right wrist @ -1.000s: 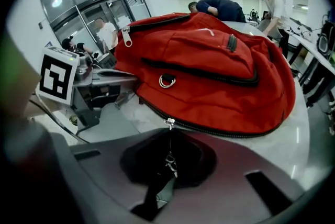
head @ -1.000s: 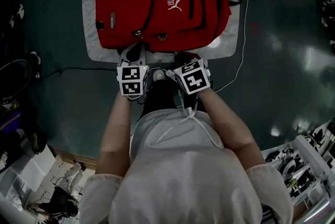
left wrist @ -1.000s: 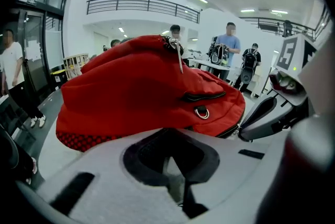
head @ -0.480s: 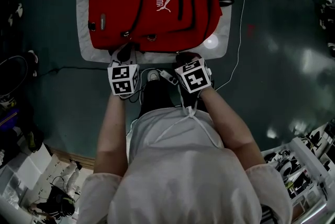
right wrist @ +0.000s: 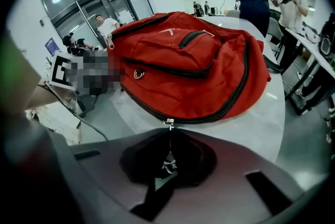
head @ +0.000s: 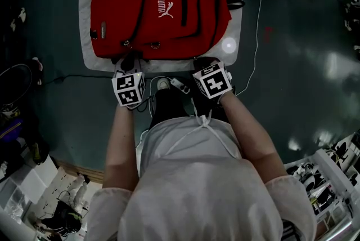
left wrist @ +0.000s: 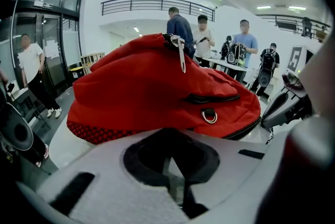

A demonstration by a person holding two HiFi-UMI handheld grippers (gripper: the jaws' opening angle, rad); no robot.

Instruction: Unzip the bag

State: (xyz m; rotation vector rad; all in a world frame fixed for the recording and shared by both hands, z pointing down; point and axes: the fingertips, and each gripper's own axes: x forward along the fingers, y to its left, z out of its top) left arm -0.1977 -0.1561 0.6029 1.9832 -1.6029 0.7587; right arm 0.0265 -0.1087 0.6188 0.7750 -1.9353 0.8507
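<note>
Nearest in head view: person in a white top [head: 197, 178], both bare forearms reaching fwd, a marker cube on each tool.

L tongs [left wrist: 172, 157]: the two halves are pressed together w/ nothing seen between them. The tip sits at the near edge of the red fabric backpack [head: 160, 9], L of centre; can't tell if it touches the fabric.

R tongs [right wrist: 167, 155]: closed tight on the small metal zip pull [right wrist: 167, 166]. The pull hangs from the silver slider [right wrist: 169, 123], which sits just above the tip on the black zip track [right wrist: 230, 105], at the bag's near edge, R of centre. The track looks closed along the stretch on view.

The backpack lies flat, front side up, on the pale grey rounded worktop [head: 85, 20] and covers most of it. White logo [head: 165, 7] on the front panel. Several black-edged pockets, and a silver D-ring [left wrist: 209, 116] low on the front, approx between the two tools.

Beyond and around: dark glossy floor [head: 304, 54], w/ a thin white cable [head: 256, 37] running along the worktop's R side.

Bkgd, gripper views: bright hall w/ glass doors, an upper railing and ceiling lights. Several people stand behind the bag, incl. one in a dark blue top [left wrist: 180, 29].
</note>
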